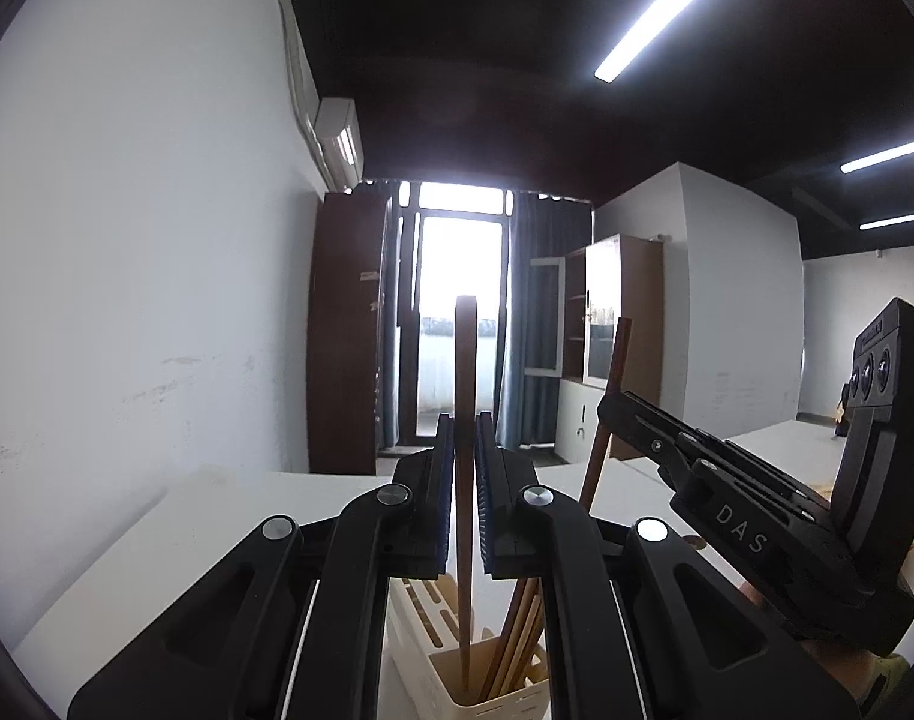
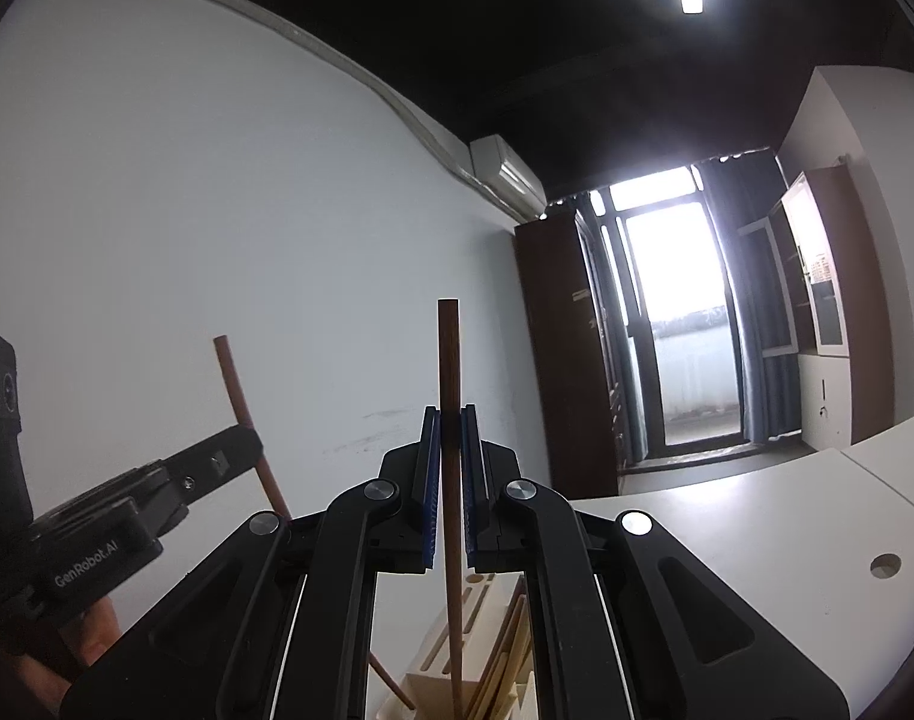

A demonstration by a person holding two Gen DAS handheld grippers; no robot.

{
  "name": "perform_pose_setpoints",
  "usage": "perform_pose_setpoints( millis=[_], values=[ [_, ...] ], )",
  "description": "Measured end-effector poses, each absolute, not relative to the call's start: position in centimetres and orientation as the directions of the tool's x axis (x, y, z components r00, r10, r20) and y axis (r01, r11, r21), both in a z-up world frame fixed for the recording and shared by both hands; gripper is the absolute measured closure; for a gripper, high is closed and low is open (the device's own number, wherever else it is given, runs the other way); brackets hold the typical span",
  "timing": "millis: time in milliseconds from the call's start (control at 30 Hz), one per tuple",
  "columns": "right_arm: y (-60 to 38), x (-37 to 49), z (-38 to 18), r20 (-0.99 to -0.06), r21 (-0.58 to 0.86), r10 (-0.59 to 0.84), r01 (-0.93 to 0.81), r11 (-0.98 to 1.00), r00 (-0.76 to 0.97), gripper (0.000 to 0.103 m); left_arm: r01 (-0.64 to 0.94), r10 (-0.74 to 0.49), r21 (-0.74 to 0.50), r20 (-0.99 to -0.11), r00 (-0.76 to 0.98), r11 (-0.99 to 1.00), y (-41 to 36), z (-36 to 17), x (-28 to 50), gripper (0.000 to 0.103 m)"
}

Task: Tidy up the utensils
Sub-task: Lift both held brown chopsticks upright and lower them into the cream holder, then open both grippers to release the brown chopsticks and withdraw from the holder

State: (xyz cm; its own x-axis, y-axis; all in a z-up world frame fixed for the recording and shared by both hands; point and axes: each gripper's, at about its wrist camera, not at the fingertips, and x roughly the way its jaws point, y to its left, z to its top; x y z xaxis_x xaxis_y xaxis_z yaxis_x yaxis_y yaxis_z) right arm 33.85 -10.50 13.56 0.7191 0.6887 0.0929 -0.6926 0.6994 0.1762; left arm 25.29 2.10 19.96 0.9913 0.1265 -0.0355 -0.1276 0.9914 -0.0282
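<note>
Left wrist view: left gripper (image 1: pixel 464 438) clamped on upright chopstick (image 1: pixel 465 360), holder (image 1: pixel 457 678) below; right gripper (image 2: pixel 450 432) clamped on second chopstick (image 2: pixel 448 360), above tabletop (image 2: pixel 727 510).

The left matte-black plastic tongs (image 1: pixel 464 480) are showing ribbed blue pads (image 1: pixel 444 492) and round silver pivot screws (image 1: pixel 536 496). The right black tongs (image 2: pixel 450 480) are matching them, wearing white "DAS" lettering (image 1: pixel 740 527) on the side. The left body is bearing "GenRobot.AI" print (image 2: pixel 86 564).
</note>
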Motion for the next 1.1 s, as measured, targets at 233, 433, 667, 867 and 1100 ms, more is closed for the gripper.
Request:
perform_pose_setpoints(
  millis=[233,433,667,867,1100],
  values=[
    [-9.6,34.3,11.6,0.014,0.177,0.698,-0.688,0.703,0.716,0.096,-0.122,0.118,-0.021,-0.145,0.982,0.992,2.9,17.9,27.2,0.097],
    [-9.3,33.7,10.9,-0.022,0.152,0.702,-0.692,0.706,0.712,0.096,-0.102,0.094,-0.028,-0.205,0.974,0.994,4.1,16.6,28.1,0.097],
    [-9.3,33.7,10.2,-0.055,0.144,0.705,-0.693,0.707,0.707,0.096,-0.074,0.065,-0.03,-0.241,0.968,0.997,4.7,15.8,28.2,0.097],
    [-9.1,33.9,9.9,-0.088,0.141,0.702,-0.689,0.711,0.707,0.096,-0.065,0.054,-0.035,-0.268,0.962,0.997,5.2,15.0,28.1,0.097],
    [-9.4,34.4,9.9,-0.13,0.153,0.695,-0.678,0.719,0.707,0.095,-0.04,0.029,-0.032,-0.298,0.954,0.999,5.0,14.4,28.1,0.096]
  ],
)
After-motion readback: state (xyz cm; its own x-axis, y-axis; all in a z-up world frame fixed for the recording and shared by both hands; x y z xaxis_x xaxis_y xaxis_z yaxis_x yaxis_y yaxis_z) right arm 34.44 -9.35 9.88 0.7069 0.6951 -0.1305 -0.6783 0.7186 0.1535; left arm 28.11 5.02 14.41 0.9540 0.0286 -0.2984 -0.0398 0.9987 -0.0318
